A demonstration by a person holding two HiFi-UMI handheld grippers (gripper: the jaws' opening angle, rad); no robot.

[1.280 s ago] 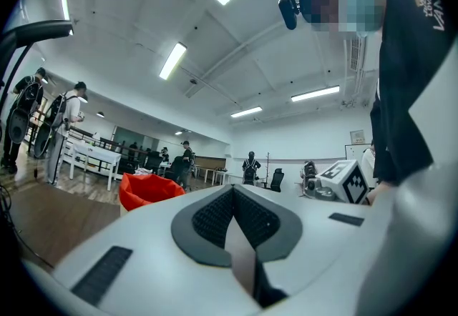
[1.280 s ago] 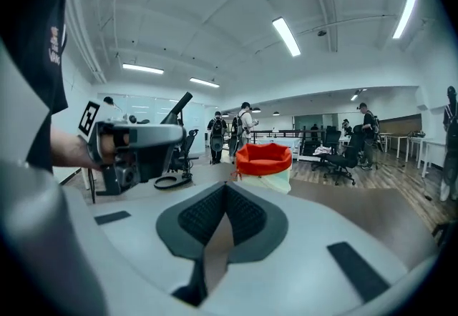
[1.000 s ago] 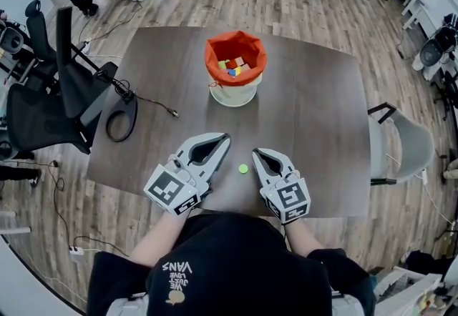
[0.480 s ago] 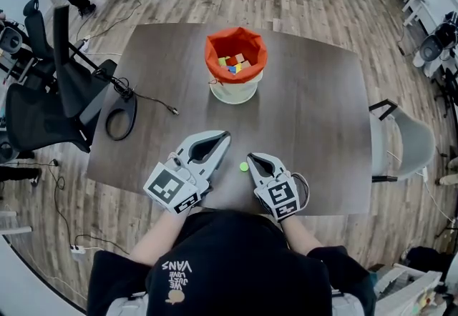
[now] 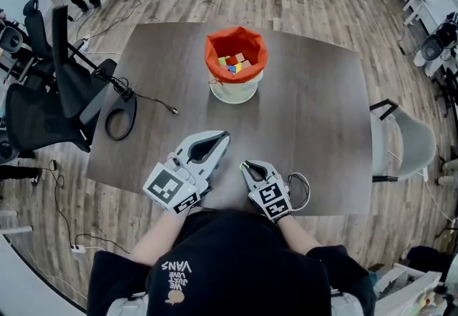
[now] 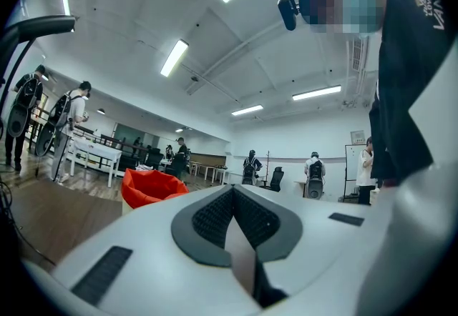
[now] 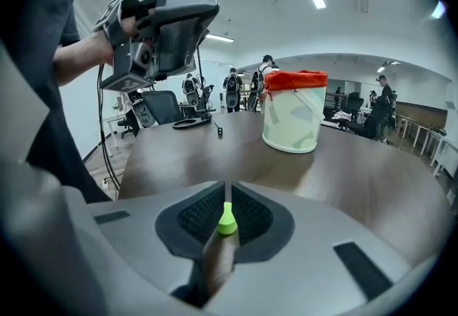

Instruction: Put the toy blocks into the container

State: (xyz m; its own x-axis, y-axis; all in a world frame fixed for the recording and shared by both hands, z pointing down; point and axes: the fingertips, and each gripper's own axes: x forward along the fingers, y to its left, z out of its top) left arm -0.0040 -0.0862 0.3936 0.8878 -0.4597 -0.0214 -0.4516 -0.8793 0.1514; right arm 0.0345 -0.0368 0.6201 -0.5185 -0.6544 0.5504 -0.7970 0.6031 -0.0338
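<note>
A white container with an orange liner [image 5: 235,86] stands at the table's far middle, with several coloured blocks [image 5: 233,64] inside; it also shows as the container [image 7: 295,111] and the container [image 6: 147,186]. A small green block [image 5: 243,162] lies on the table near its front edge. My right gripper [image 5: 245,165] is shut, tilted down, with its tips right at that block; in the right gripper view the green block [image 7: 227,220] shows through the slit between the closed jaws. My left gripper [image 5: 226,137] is shut and empty, held level above the table to the block's left.
A black cable with a coil [image 5: 122,121] lies on the dark table [image 5: 322,114] at the left. Office chairs [image 5: 43,114] stand left of it and a grey chair [image 5: 408,143] at the right. The left gripper [image 7: 168,28] hangs high at the left in the right gripper view.
My right gripper has dropped and moved left, from beside the green block to having its tips on top of it. The left gripper has stayed put.
</note>
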